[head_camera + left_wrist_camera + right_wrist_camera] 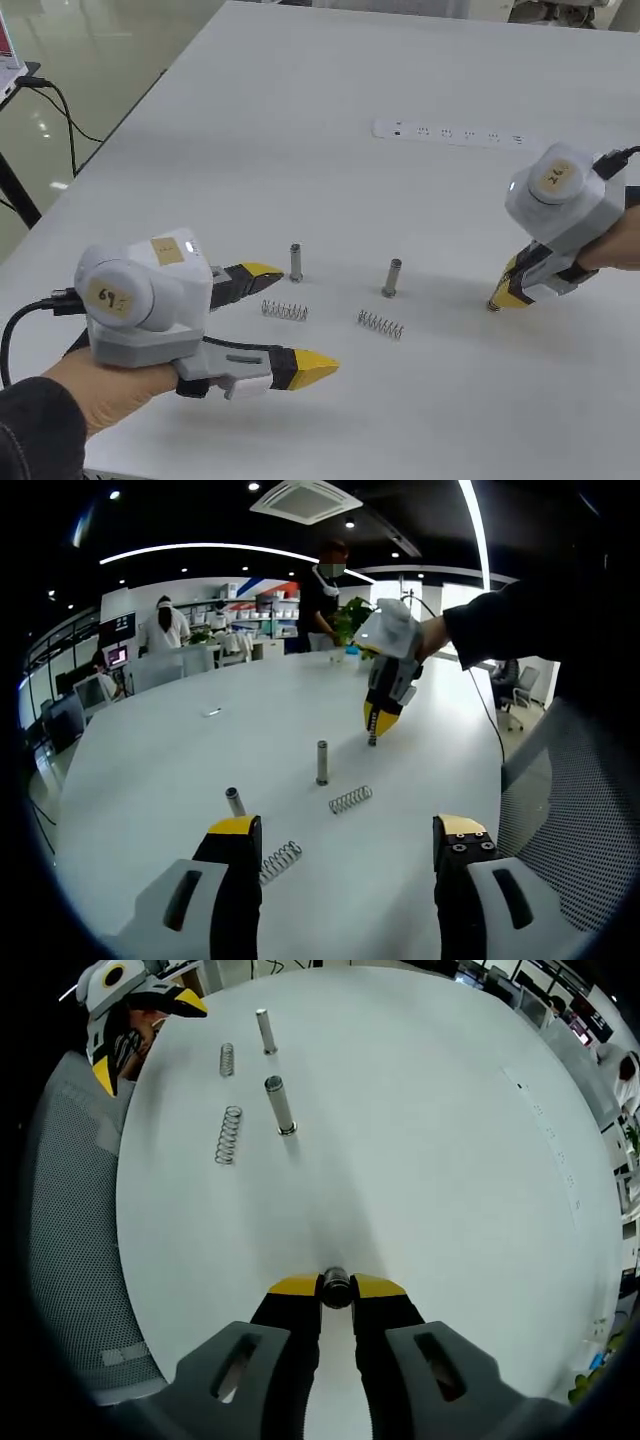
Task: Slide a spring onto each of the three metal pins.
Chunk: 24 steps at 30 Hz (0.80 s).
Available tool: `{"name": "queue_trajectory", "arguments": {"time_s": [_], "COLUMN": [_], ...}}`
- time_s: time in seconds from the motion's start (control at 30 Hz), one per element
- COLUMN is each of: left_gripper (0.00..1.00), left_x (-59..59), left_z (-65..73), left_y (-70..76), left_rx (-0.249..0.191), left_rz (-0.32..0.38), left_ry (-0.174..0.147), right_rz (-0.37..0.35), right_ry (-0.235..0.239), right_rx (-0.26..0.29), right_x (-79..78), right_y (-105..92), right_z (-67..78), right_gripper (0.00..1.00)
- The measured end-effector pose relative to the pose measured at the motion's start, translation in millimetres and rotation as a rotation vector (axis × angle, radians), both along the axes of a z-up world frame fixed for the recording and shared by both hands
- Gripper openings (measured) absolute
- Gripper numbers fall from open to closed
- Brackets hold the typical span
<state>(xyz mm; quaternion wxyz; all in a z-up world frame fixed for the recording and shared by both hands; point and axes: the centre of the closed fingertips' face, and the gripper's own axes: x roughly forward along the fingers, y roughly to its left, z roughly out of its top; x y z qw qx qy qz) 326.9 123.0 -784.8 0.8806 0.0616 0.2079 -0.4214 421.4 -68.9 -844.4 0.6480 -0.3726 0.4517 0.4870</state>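
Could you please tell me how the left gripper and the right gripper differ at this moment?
The left gripper has its jaws wide apart and holds nothing; the right gripper has its jaws shut on a metal pin. The left gripper lies nearly level, while the right gripper tilts steeply down with its tips at the table. Both have yellow jaw tips and grey bodies.

a grey pin point(391, 277) stood upright. left of it stood a second pin point(296, 262). just before it lay a coil spring point(380, 324), a second spring point(284, 310) front-left. right of it, the right hand-held gripper point(336, 1288) pinched a third pin point(336, 1284).
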Motion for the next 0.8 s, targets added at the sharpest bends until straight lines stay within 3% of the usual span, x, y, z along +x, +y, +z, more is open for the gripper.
{"name": "queue_trajectory", "arguments": {"time_s": [0.43,0.8], "left_gripper": [0.68,0.68], "left_x": [0.6,0.7], "left_z": [-0.6,0.3], "left_y": [-0.5,-0.9], "left_rx": [-0.002,-0.004], "left_rz": [0.0,-0.001], "left_ry": [0.0,-0.004], "right_rz": [-0.001,-0.027], "right_ry": [0.004,-0.009], "right_rx": [0.009,0.028], "right_x": [-2.0,-2.0], "right_y": [-0.9,-9.5], "right_z": [-1.7,1.5], "right_gripper": [0.23,0.26]}}
